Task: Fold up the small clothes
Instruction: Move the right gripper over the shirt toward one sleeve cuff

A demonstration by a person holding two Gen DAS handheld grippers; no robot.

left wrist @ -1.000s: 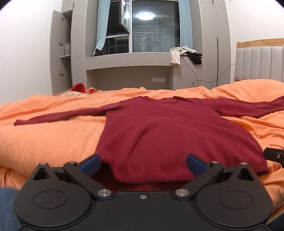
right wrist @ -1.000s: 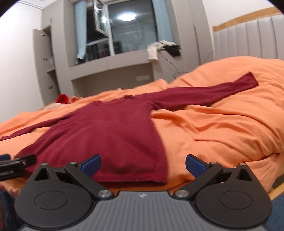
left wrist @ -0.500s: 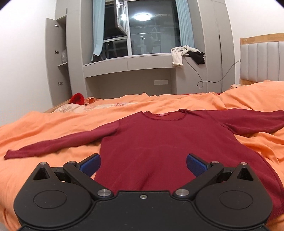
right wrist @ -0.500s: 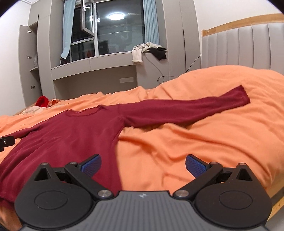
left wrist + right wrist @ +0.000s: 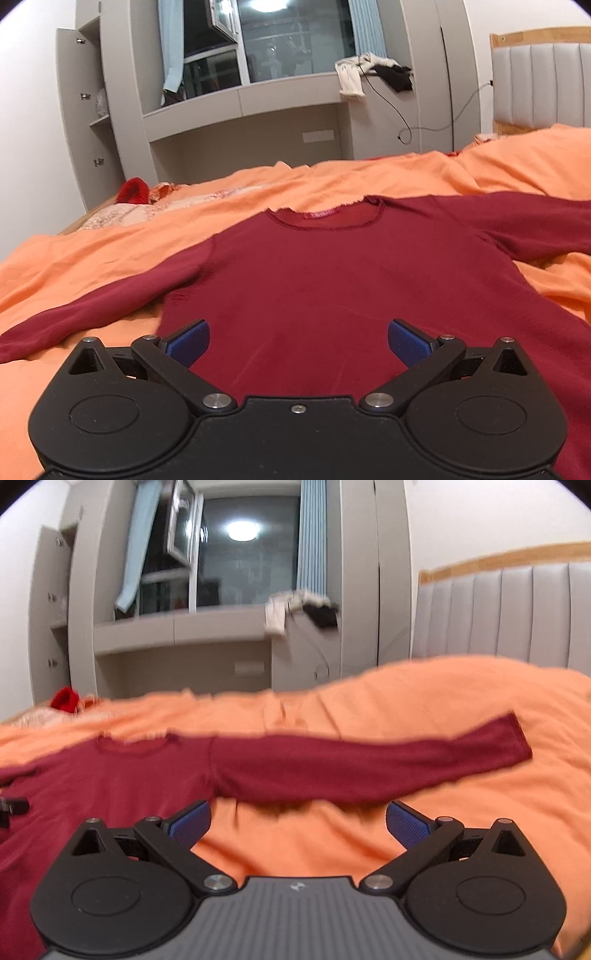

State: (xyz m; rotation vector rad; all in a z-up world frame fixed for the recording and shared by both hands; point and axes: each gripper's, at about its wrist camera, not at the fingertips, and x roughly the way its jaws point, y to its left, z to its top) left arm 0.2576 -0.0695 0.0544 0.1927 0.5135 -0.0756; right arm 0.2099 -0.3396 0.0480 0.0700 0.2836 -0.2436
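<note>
From the left wrist, the left gripper (image 5: 298, 341) hangs spread wide and empty above the chest of a maroon sweater (image 5: 332, 288) lying flat on the orange duvet (image 5: 92, 258). From the right wrist, the right gripper (image 5: 298, 821), equally wide and empty, hangs over duvet just below the sweater's outstretched sleeve (image 5: 369, 768).

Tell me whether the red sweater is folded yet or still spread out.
Spread, not folded. The red sweater lies flat on the orange bedding, neckline visible, with its right sleeve stretched straight out sideways and the left sleeve extended too.

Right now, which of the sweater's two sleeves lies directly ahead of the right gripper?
The sleeve stretching toward the headboard; its cuff is visible. The other sleeve lies beside the left gripper.
</note>
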